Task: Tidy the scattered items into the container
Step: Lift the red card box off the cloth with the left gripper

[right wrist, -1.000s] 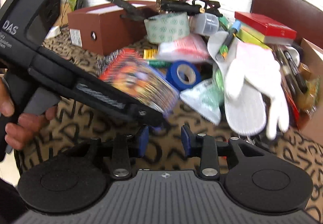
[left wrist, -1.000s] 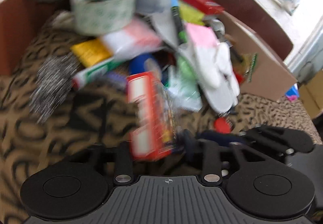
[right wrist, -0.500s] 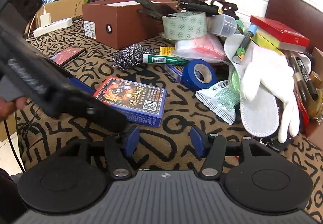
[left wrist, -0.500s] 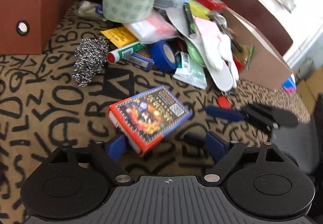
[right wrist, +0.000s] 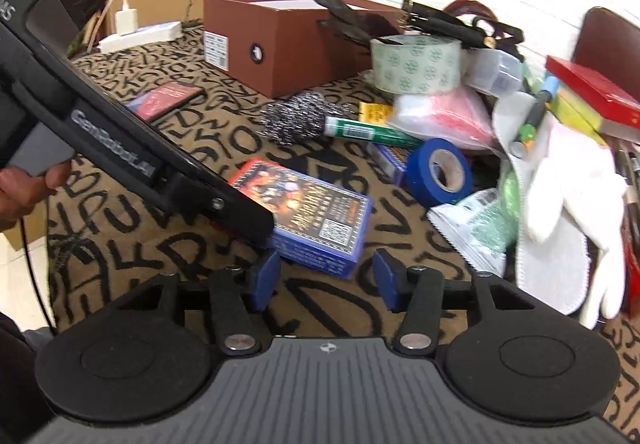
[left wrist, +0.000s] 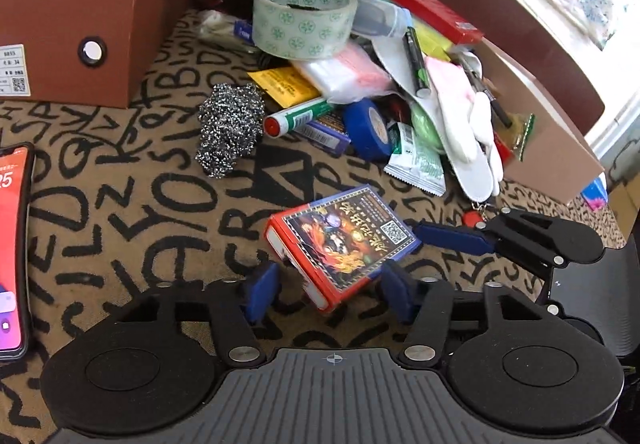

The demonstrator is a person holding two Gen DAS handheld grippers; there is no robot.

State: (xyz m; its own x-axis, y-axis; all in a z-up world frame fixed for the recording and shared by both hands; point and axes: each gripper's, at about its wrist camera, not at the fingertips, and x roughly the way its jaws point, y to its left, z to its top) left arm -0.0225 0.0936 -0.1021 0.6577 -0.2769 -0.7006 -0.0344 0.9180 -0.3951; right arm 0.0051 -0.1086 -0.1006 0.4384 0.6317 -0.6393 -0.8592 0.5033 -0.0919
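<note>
A red and blue card box (left wrist: 342, 240) lies flat on the letter-patterned cloth; it also shows in the right wrist view (right wrist: 308, 211). My left gripper (left wrist: 326, 294) is open, its blue pads on either side of the box's near corner, not clamped. My right gripper (right wrist: 322, 280) is open and empty just short of the box's blue side. The brown open shoebox (left wrist: 86, 15) stands at the far left, also in the right wrist view (right wrist: 288, 39). A steel scourer (left wrist: 230, 127), a blue tape roll (right wrist: 440, 169) and a clear tape roll (left wrist: 304, 17) lie beyond.
A heaped pile with a white glove (right wrist: 576, 195), marker (left wrist: 296, 117), green packet (left wrist: 418, 163) and red book (right wrist: 592, 91) fills the right. A cardboard box (left wrist: 548, 147) sits behind it. A phone (left wrist: 12, 244) lies at the left edge. A dark chair back (left wrist: 500, 3) stands far right.
The left gripper let go of the card box, which now lies flat on the cloth, and drew back a little. The right gripper moved in closer to the box.
</note>
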